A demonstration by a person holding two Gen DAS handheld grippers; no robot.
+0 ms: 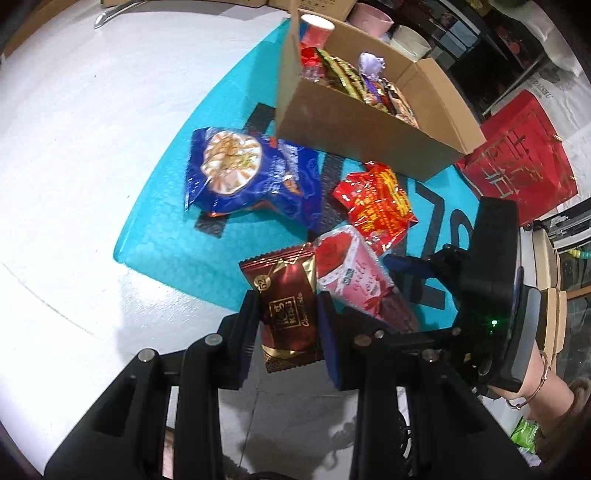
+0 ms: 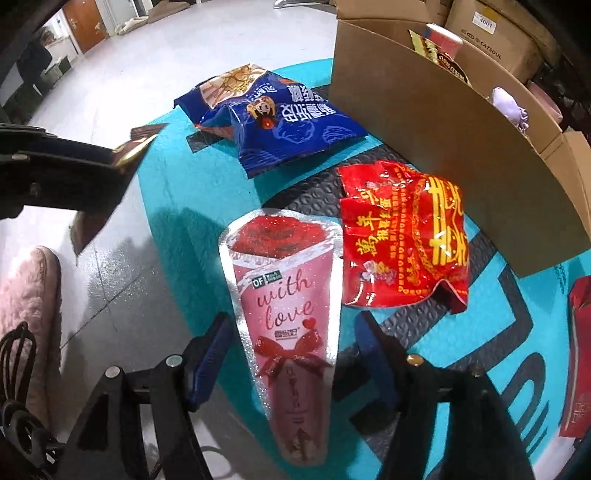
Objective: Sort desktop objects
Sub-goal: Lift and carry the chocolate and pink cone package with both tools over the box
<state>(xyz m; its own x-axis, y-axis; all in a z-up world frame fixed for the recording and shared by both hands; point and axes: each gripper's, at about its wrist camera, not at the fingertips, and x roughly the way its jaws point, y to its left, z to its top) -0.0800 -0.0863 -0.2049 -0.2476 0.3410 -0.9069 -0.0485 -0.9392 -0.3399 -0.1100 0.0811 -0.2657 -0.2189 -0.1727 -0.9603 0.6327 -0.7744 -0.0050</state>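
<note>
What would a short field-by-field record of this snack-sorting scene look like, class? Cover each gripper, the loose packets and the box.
left gripper: shut on dark red chocolate packet
right gripper: open, astride pink "with love" cone packet, pads not pressing it
blue snack bag: lying on teal mat
red and gold packet: on mat, beside the box
cardboard box: open, already holding snacks and a paper cup
</note>
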